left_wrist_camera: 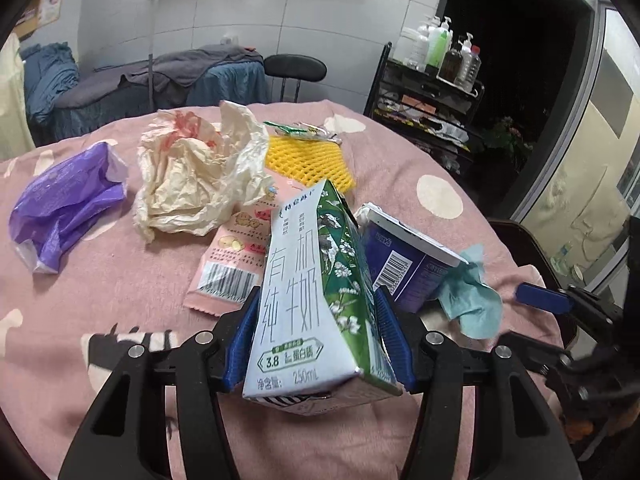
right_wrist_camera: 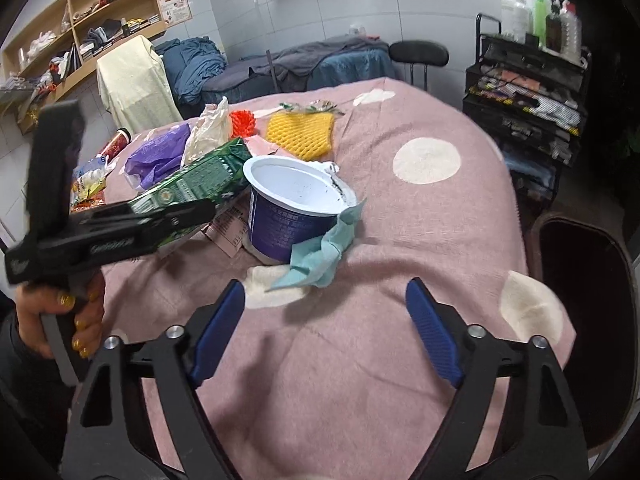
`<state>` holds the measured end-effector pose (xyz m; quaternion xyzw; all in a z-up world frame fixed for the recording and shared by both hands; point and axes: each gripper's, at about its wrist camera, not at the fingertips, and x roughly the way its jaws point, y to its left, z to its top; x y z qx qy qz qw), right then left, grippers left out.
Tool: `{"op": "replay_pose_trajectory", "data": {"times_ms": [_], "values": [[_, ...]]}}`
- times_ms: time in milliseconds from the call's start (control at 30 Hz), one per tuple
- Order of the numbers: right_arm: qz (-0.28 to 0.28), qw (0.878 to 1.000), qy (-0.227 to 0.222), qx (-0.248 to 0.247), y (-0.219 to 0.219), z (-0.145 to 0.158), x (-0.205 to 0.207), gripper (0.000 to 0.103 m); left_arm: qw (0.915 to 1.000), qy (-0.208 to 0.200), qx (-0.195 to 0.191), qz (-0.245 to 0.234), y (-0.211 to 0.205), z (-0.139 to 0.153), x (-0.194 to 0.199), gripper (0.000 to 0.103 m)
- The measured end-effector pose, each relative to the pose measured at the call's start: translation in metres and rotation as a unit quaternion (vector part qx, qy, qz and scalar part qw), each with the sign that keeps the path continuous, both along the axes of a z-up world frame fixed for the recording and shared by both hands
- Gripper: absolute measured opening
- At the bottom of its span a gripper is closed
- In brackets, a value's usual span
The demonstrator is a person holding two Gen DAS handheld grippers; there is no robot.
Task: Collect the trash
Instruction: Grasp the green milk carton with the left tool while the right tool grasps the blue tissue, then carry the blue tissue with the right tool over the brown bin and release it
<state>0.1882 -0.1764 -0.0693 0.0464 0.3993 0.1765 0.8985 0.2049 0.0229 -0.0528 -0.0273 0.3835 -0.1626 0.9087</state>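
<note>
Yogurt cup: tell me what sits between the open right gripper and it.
Only the teal tissue, draped off the yogurt cup rim toward the right gripper; otherwise bare pink blanket. The milk carton in the left gripper lies off to the side.

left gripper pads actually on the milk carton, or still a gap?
Touching. In the left wrist view both blue pads of the left gripper press the sides of the milk carton, no gap visible on either side.

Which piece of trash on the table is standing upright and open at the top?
The purple cup, with its white inside showing. The other trash lies flat or crumpled on the pink cloth, and the milk carton is clamped in the left gripper.
</note>
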Motion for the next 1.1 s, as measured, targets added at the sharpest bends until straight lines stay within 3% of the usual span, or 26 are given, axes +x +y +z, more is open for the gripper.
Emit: {"op": "replay_pose_trajectory", "data": {"times_ms": [100, 267, 433, 833, 1100], "values": [[0.003, 1.0, 0.019, 0.004, 0.006, -0.005, 0.016, 0.066, 0.9998, -0.007, -0.013, 0.012, 0.007, 0.002, -0.008, 0.055], [0.005, 0.998, 0.048, 0.029, 0.007, -0.014, 0.029, 0.028, 0.9989, -0.019, -0.023, 0.036, 0.017, 0.003, -0.024, 0.055], [-0.002, 0.998, 0.038, 0.043, 0.002, -0.013, 0.023, 0.013, 0.9975, -0.019, -0.046, 0.05, 0.026, 0.001, -0.039, 0.055], [-0.065, 0.996, -0.039, 0.045, -0.041, 0.011, -0.03, 0.007, 0.9968, -0.043, -0.051, 0.044, 0.021, 0.0, -0.08, 0.055], [-0.142, 0.985, -0.091, 0.045, -0.096, 0.027, -0.073, 0.006, 0.996, -0.064, -0.061, -0.006, -0.012, 0.011, -0.096, 0.055]]}}
